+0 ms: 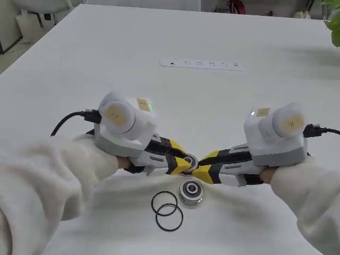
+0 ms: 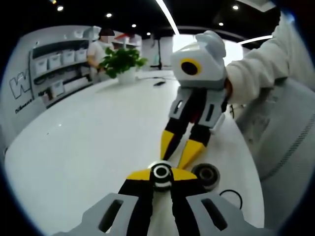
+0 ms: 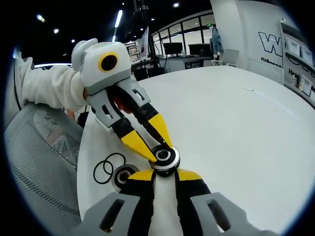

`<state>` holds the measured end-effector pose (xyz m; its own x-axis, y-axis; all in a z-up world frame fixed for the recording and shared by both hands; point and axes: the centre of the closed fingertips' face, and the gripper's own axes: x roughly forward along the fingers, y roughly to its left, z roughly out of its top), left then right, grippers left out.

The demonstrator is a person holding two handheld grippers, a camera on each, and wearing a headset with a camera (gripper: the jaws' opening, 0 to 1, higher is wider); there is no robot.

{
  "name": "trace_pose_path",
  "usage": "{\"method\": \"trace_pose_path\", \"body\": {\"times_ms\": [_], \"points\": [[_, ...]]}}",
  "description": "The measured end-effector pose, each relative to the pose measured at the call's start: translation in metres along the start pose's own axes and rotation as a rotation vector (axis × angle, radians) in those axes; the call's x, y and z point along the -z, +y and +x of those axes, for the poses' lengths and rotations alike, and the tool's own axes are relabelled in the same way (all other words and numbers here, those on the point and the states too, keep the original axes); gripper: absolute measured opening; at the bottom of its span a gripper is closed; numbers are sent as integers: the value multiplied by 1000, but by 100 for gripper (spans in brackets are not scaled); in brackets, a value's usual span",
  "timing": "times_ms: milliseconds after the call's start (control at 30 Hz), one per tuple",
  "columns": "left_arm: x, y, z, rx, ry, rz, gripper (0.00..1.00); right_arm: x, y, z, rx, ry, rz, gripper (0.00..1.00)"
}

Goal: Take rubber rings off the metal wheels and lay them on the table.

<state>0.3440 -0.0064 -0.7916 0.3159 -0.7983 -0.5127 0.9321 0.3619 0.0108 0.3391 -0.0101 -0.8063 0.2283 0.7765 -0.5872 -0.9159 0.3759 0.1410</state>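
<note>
Two rubber rings (image 1: 167, 210) beside spare wheel (image 1: 191, 192)

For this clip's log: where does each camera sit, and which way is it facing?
Head view: on the headset, looking forward and down at the table; both sleeves, left gripper and right gripper show.
Left gripper view: on the left gripper, looking along its jaws at the held wheel, facing the right gripper.
Right gripper view: on the right gripper, own jaws below, facing the left gripper.
Shared: held wheel, second wheel beside rubber rings.
</note>
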Motion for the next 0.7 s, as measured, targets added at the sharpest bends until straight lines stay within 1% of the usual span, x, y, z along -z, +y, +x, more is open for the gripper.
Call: {"method": "trace_pose_path", "body": {"times_ms": [67,100,133,167,233,367,467,533,700], "points": [[0,0,0,-1,0,-1,14,0,0,-1,0,3,-5,10],[0,0,0,-1,0,-2,14,4,-5,-2,28,26,-25,3],[0,0,0,-1,-1,-3,14,3,-4,-2,19,8,-18,1],[0,0,1,0,-1,-2,14,4,-4,-3,21,10,5,1],[0,-1,1,-1,0,-1,14,3,-5,-3,26,10,-10,1],[0,-1,1,-2,1,2,14,3,-6,-2,39,16,-11,0],[0,-1,1,-3,2,7,14,4,-7,-3,47,22,17,0],[0,-1,1,-2,1,9,14,4,-7,-3,50,25,64,0],[0,-1,2,-2,0,10,14,4,-6,-5,54,14,128,0]]}}
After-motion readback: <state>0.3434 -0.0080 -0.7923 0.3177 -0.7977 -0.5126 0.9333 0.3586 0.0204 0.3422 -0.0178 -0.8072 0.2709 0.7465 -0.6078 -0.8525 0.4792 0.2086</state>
